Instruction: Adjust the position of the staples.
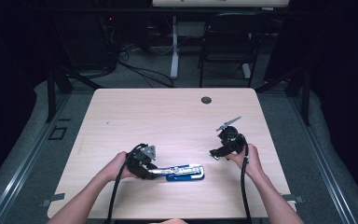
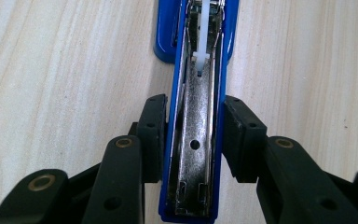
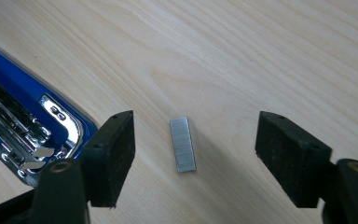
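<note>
Staples point(image 3: 182, 144) are lying flat on the table between your right gripper point(image 3: 200, 154)'s wide-apart pads, long axis running along the jaws, nothing gripped yet. Your left gripper point(image 2: 193, 140) is clamping the opened blue stapler point(image 2: 193, 116), just beside.

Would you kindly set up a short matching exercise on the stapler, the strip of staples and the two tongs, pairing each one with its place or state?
Column one:
1. stapler
2. strip of staples
3. left tongs
4. right tongs

Column two:
A. lying flat on the bare table between open jaws, untouched
B. open, one jaw on either side of a small metal strip
C. blue, lying opened up with its metal channel showing
D. shut on the blue body's two sides

Pairs: 1-C, 2-A, 3-D, 4-B
</note>
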### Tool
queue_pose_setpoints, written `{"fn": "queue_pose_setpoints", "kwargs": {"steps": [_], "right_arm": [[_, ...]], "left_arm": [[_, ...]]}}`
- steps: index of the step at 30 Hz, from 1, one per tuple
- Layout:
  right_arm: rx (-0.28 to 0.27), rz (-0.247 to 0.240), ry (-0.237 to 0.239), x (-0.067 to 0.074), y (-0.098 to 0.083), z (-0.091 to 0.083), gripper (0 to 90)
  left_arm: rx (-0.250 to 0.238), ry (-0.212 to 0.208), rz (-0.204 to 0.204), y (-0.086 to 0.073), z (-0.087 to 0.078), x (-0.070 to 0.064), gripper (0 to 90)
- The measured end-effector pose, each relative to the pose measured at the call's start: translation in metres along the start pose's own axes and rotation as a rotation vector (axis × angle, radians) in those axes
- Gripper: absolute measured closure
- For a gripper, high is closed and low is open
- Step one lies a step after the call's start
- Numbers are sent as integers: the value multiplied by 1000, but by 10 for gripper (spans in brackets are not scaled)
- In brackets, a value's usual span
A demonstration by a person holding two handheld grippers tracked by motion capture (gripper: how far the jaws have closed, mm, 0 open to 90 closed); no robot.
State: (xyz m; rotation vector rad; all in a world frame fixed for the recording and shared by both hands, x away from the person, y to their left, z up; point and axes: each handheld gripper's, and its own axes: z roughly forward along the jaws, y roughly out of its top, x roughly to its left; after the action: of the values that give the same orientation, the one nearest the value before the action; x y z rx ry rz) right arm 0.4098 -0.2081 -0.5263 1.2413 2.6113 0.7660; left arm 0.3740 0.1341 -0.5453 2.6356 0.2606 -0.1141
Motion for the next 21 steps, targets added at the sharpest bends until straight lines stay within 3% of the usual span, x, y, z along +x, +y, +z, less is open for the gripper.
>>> {"fn": "queue_pose_setpoints", "kwargs": {"steps": [5,9,13,15,21], "right_arm": [[23,-5,34,0,3,9,487],[57,-26,32,0,6,17,579],[88,-35,32,1,6,21,642],[73,-22,30,2,6,23,651],[97,-24,22,2,6,25,692]], "left_arm": [[-5,-4,0,0,0,0,634],[0,-1,1,0,0,0,634],[-5,-5,0,0,0,0,633],[-4,-8,0,0,0,1,634],[-4,-5,2,0,0,1,634]]}}
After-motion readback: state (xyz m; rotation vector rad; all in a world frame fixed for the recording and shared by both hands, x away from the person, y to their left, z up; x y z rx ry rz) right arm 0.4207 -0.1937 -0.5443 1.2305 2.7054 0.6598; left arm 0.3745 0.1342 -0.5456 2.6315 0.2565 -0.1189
